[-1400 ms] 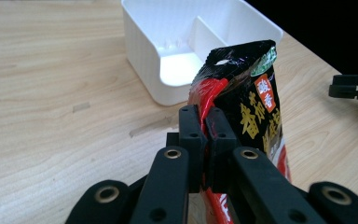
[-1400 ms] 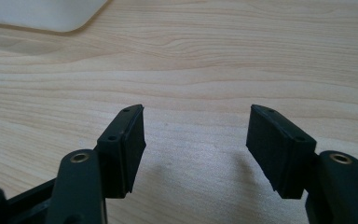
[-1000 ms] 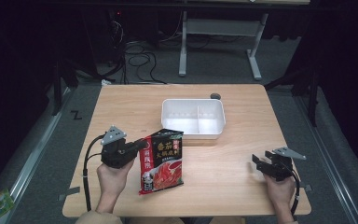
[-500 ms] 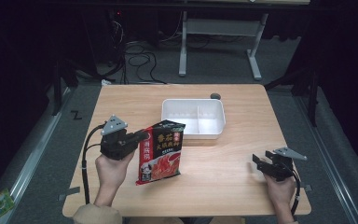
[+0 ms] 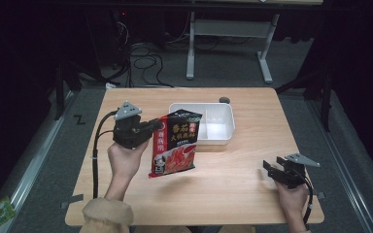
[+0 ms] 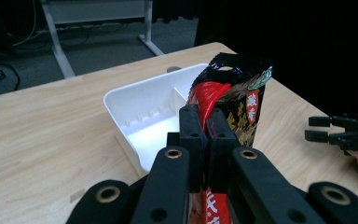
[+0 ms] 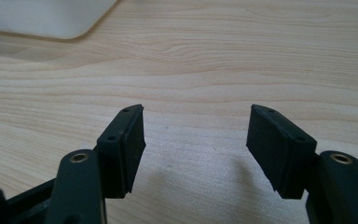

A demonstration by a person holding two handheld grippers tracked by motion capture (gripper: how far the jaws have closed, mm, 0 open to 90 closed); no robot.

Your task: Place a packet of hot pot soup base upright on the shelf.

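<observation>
Sauce packet [image 5: 175,143] hangs above the tabletop [image 5: 233,179], pinched by the left gripper [image 5: 148,130] near the white tray [image 5: 223,138], probably to drop inside, while the right gripper [image 5: 272,170] rests with fingers apart.

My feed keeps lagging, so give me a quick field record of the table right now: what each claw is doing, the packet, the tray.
left claw: shut on the packet's edge, holding it up off the table
right claw: open, low over bare wood near the table's right front
packet: red and black food packet, hanging upright, in front of the tray
tray: white, divided into compartments, looks empty
table: light wood
</observation>
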